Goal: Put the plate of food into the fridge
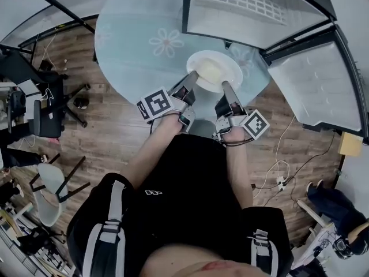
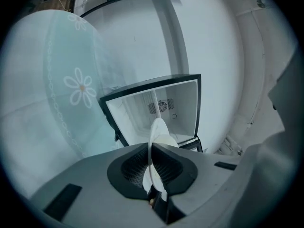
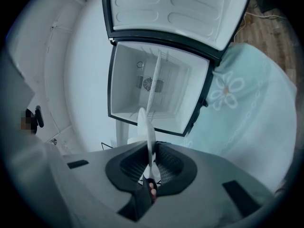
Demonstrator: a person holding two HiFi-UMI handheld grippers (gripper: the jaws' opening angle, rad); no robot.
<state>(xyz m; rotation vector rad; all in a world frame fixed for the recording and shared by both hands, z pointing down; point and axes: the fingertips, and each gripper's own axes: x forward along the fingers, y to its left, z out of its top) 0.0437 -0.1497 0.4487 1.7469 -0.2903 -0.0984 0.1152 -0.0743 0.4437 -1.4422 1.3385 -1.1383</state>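
Observation:
A white plate (image 1: 214,71) with pale food on it is held in the air over the edge of the round table (image 1: 132,45). My left gripper (image 1: 191,83) is shut on its near-left rim and my right gripper (image 1: 226,89) is shut on its near-right rim. In the left gripper view the plate (image 2: 156,148) shows edge-on between the pads, and likewise the plate (image 3: 146,132) in the right gripper view. The open fridge (image 3: 154,87) stands ahead, its white inside bare, with a shelf (image 3: 153,84) across the middle. Its door (image 3: 175,8) is swung wide.
The round table wears a pale blue cloth with daisy prints (image 1: 166,42). The fridge body (image 1: 320,85) and its open door (image 1: 248,7) stand at the upper right. Chairs and a desk (image 1: 40,114) crowd the left; cables (image 1: 282,180) lie on the wooden floor at right.

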